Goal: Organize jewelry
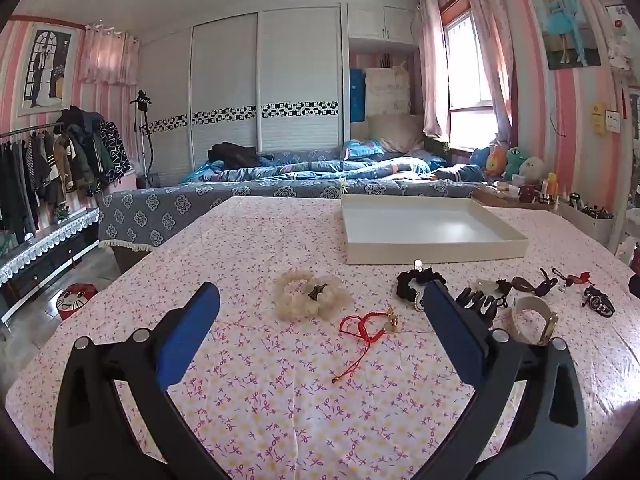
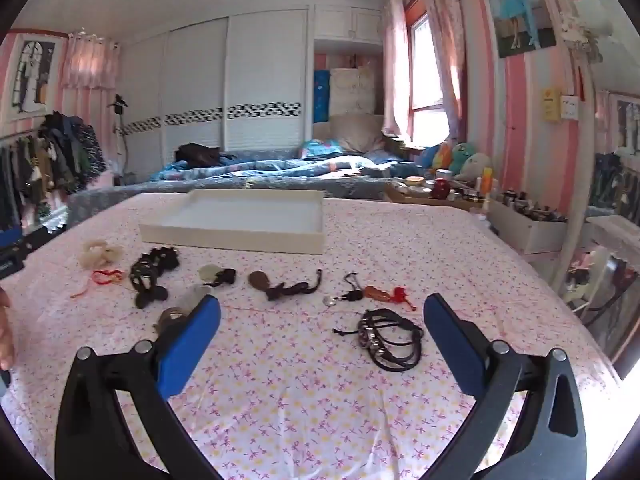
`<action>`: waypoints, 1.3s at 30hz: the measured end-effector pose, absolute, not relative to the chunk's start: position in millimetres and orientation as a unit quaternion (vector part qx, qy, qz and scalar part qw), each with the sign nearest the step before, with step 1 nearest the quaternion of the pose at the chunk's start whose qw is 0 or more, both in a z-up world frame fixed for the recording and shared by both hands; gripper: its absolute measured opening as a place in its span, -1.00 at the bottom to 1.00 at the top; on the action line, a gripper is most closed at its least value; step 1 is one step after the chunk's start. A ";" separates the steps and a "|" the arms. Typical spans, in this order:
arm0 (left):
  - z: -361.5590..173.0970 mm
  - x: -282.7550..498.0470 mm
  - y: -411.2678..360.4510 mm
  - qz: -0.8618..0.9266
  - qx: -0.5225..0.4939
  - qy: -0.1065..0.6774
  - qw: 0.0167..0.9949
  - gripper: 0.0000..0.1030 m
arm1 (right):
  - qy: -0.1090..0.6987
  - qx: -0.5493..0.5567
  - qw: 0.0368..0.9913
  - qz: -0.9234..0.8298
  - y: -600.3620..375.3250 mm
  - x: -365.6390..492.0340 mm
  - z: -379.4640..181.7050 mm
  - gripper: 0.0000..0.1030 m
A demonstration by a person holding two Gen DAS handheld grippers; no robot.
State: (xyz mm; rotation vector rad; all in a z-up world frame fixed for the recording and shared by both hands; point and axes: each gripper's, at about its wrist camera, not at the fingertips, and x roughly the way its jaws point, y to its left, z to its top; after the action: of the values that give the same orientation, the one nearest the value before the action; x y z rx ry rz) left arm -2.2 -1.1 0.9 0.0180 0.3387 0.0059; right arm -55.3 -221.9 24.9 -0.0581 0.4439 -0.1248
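While nothing yet lies in tray (image 1: 436,246), far centre, task barely begun. Left to right along near cloth (image 1: 280,400): left gripper (image 1: 320,304) spread wide, grasping nothing; cream scrunchie (image 1: 308,296); red bracelet (image 1: 366,322); black scrunchie (image 1: 416,280); watch (image 1: 534,316); pendant (image 2: 262,280); black bracelet (image 2: 390,338); right gripper (image 2: 322,314) likewise released, empty. All pieces still to be moved, judging by bare tray.

One tray (image 2: 232,236). Two scrunchies: one cream (image 1: 308,294), one black (image 1: 416,280). One red cord bracelet (image 1: 366,322), one watch (image 1: 534,318), one black claw clip (image 1: 478,304).
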 end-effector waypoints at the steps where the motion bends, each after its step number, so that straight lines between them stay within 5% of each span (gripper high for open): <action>1: 1.0 -1.4 -0.7 0.004 0.009 0.170 0.985 0.94 | 0.223 -0.043 0.972 -0.061 -218.7 -52.1 27.9 0.97; 39: -4.0 7.3 -9.7 0.005 0.017 0.197 0.980 0.94 | 0.196 -0.006 0.975 -0.105 -257.4 -38.6 12.7 0.97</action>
State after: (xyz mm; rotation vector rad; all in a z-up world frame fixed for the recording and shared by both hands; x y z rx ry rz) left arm 7.3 -9.7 -4.0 0.0336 0.3970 0.0103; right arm -38.6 -257.4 12.7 -0.0115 0.3953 -0.2123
